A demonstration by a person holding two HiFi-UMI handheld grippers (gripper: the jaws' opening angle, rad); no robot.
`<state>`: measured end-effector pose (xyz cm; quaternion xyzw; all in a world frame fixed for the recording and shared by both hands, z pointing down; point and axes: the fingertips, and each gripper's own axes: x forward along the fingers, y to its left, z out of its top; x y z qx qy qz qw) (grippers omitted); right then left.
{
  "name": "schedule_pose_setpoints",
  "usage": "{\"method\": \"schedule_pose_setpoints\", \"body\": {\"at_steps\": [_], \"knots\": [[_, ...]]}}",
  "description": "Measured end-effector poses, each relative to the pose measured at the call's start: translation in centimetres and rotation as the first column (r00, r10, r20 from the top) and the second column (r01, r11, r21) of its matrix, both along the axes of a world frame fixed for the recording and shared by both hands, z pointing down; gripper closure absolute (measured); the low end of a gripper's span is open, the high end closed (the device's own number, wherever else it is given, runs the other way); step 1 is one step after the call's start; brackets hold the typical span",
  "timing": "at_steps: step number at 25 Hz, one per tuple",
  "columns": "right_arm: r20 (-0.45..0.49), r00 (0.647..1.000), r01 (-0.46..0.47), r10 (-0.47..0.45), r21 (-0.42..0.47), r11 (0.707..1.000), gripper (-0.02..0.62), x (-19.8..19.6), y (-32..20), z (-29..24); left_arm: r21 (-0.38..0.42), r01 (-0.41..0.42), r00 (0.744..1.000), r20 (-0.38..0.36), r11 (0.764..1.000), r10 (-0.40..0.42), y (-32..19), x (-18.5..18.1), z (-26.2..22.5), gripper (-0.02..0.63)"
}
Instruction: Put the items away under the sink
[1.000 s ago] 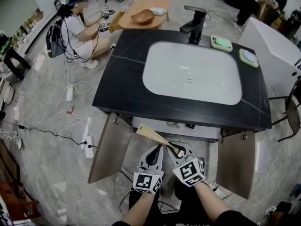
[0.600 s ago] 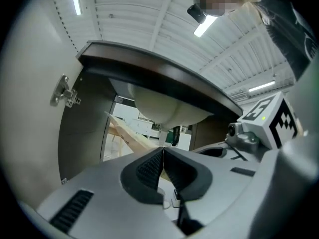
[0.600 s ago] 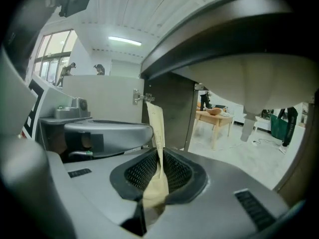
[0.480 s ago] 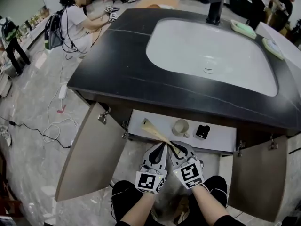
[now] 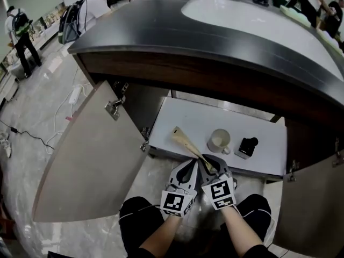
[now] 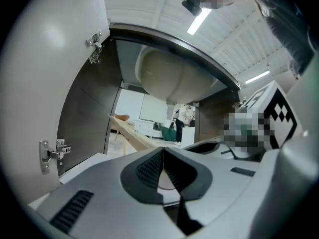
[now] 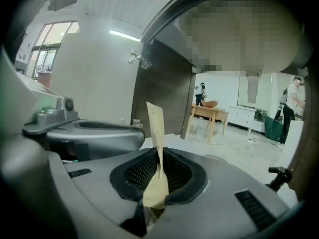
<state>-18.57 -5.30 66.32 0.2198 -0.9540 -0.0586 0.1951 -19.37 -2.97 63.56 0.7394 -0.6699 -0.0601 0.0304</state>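
Observation:
A wooden spatula [image 5: 185,141] sticks out forward-left from my right gripper [image 5: 209,168], which is shut on its handle end. In the right gripper view its flat blade [image 7: 155,126] rises from between the closed pads. My left gripper [image 5: 188,170] sits right beside it, shut with nothing in it; its pads [image 6: 152,167] meet in the left gripper view, where the spatula [image 6: 134,133] crosses behind. Both hover at the front edge of the white cabinet shelf [image 5: 177,117] under the sink. On the shelf stand a cream cup [image 5: 219,141] and a small black object [image 5: 247,147].
Both cabinet doors stand open: the left door [image 5: 91,155] swings wide, the right door [image 5: 314,208] is at the frame edge. The dark countertop [image 5: 161,31] with the white basin [image 5: 242,12] overhangs above. People [image 5: 21,28] stand far left; cables lie on the floor.
The view has dropped low in front of the cabinet, so the shelf inside now shows fully. Both grippers, with the spatula still held, have come close to the shelf's front edge.

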Motion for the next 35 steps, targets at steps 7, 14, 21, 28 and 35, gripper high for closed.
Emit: {"method": "schedule_pose_setpoints", "body": {"at_steps": [7,14,21,28,35], "knots": [[0.007,1.0,-0.021,0.021,-0.001,1.0,0.54,-1.1,-0.3,1.5,-0.026,-0.014,1.0,0.006,1.0,0.015,0.7,-0.4,1.8,0.597],[-0.064,0.997,-0.047,0.046,-0.02,0.999,0.54,-1.6,-1.6,4.4,-0.057,-0.008,0.998,-0.056,0.998,0.005,1.2,-0.5,4.4,0.597],[-0.1,0.993,-0.059,0.056,-0.028,0.998,0.54,-2.7,-3.1,6.4,-0.044,0.02,0.998,-0.053,0.999,-0.023,1.9,-1.5,3.9,0.597],[-0.135,0.986,-0.1,0.094,-0.04,0.994,0.54,-3.2,-4.9,7.6,-0.05,0.037,0.998,-0.046,0.998,-0.039,2.5,-2.3,4.0,0.597],[-0.163,0.981,-0.111,0.101,-0.052,0.992,0.538,-3.4,-5.3,8.7,-0.059,0.033,0.998,-0.055,0.998,-0.037,2.7,-2.6,4.3,0.597]]}}
